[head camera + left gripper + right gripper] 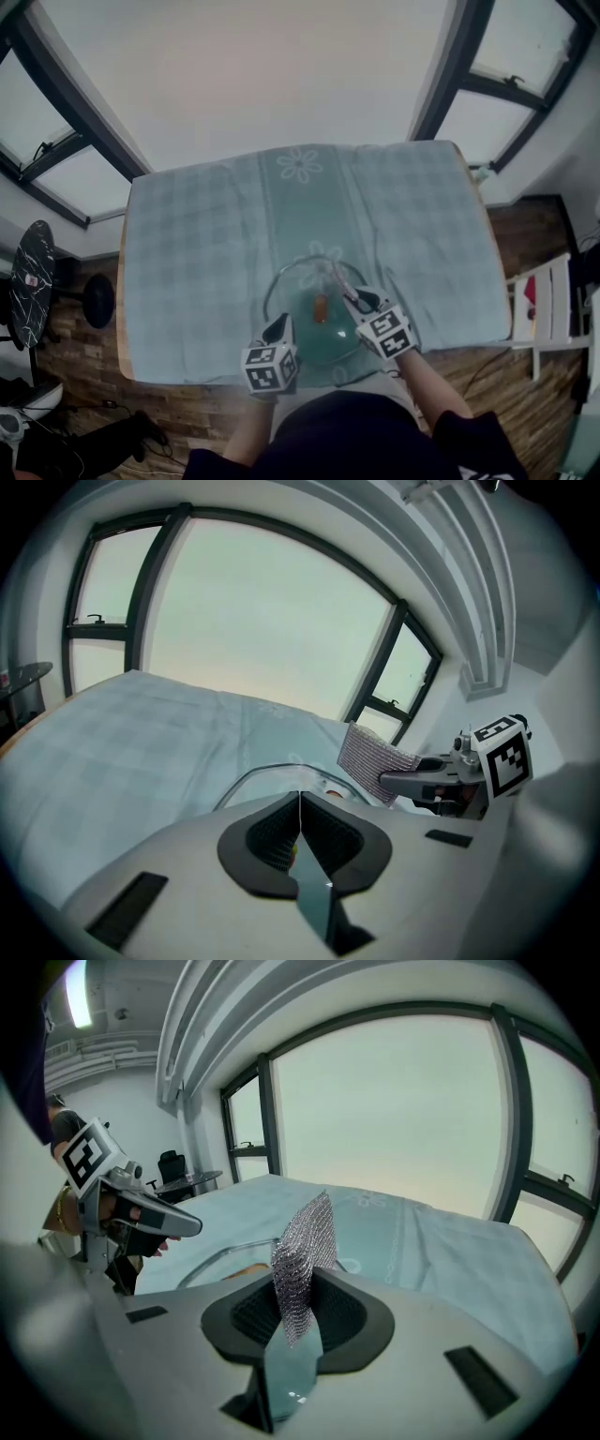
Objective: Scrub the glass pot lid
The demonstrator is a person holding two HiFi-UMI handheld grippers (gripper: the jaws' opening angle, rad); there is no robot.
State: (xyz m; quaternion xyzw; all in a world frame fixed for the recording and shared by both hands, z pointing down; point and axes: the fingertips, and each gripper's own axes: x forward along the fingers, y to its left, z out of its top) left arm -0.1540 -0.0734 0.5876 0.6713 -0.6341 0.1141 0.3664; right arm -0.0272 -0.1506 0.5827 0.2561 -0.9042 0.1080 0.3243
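Checked bench cloth (206,244) under the glass pot lid (314,314): scrubbing step, judged just starting.
Over the lid, right tongs (354,298) pinch a mesh scrubber (305,1241); left tongs (279,328) closed beside it; next, press and rub.

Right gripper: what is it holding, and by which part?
A silvery mesh scrubbing cloth, pinched by its lower end in the right gripper; the rest stands free.

- One glass pot lid (314,333), at the table's 6 o'clock edge.
- One silver mesh scrubber (305,1241).
- Two grippers: left gripper (279,328) at the lid's 8 o'clock, right gripper (356,298) at its 2 o'clock.
- One table (121,319), under one pale checked tablecloth (206,262).
- One black round side table (33,281), at 9 o'clock.
- One white slatted stand (546,305), at 3 o'clock.
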